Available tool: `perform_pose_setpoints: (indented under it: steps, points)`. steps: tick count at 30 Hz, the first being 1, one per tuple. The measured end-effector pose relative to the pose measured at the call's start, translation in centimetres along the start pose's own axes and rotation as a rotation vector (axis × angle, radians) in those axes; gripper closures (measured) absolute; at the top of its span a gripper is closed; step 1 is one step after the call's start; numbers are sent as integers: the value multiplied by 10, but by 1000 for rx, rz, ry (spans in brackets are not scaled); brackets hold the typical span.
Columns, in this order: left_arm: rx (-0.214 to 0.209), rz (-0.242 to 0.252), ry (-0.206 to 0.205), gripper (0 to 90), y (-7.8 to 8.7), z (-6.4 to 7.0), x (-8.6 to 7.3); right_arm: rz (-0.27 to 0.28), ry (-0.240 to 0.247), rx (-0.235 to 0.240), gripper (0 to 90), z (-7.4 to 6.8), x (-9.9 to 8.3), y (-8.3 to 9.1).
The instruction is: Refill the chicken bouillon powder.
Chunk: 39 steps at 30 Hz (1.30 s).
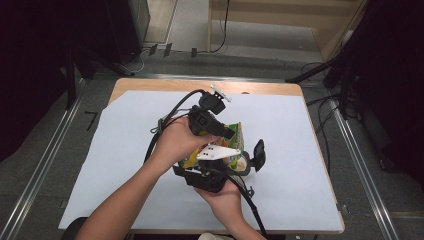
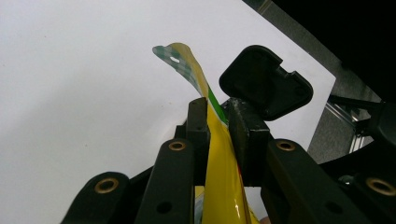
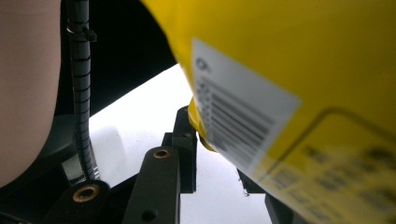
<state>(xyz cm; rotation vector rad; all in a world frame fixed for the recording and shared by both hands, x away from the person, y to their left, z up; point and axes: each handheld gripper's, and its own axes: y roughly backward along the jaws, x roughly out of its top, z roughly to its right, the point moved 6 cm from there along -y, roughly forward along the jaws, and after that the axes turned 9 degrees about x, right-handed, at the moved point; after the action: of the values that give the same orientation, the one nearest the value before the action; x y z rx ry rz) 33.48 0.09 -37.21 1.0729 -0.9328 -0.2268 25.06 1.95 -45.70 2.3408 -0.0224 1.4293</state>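
Yellow snack bag (image 1: 234, 146) held off the white-covered surface (image 1: 125, 165) near its middle, between both tools. Left tool (image 2: 217, 122) clamped on the bag's flat sealed edge; right tool (image 3: 212, 154) closed on a lower corner beside the barcode. Grasp judged done; pulling the bag open apparently left. Seal looks unbroken; contents cannot be told.

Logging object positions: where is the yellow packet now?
In the high view the packet is held above mid-table, between the left tongs and right tongs.
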Motion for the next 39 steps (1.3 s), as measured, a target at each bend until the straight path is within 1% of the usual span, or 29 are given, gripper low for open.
perform_pose_setpoints:
  steps: [4,6,9,11,16,19,21,22,24,28,30,32,39]
  points:
    - [-4,3,3,791,0,-1,0,-5,6,-6,739,1,0,0]
    - [-7,4,2,791,0,-2,-1,-9,0,-5,740,0,-1,-1]
    - [-11,12,7,791,0,-3,-2,-14,11,-11,740,1,-1,-1]
    - [-17,11,12,792,0,-4,-3,-21,6,-8,741,0,-2,-2]
    - [-30,11,21,792,0,-5,-3,-25,14,-12,743,-1,-1,-3]
    - [-32,12,20,792,0,-6,-3,-29,17,-14,743,-1,-1,-2]
    - [-31,23,22,792,2,-6,-2,-33,23,-15,743,-1,0,-2]
    - [-32,27,23,792,3,-6,-2,-39,37,-22,742,-1,1,-1]
    - [-32,31,22,792,6,-6,-1,-43,45,-26,742,-1,3,0]
    - [-29,28,14,791,4,-6,-4,-41,41,-20,741,-2,2,0]
    - [-31,28,23,791,2,-7,-6,-46,42,-20,741,-2,0,-1]
    - [-28,21,18,791,2,-7,-7,-51,38,-17,731,-2,-2,-3]
    - [-48,24,31,791,1,-9,-12,-56,42,-7,705,-3,-6,-5]
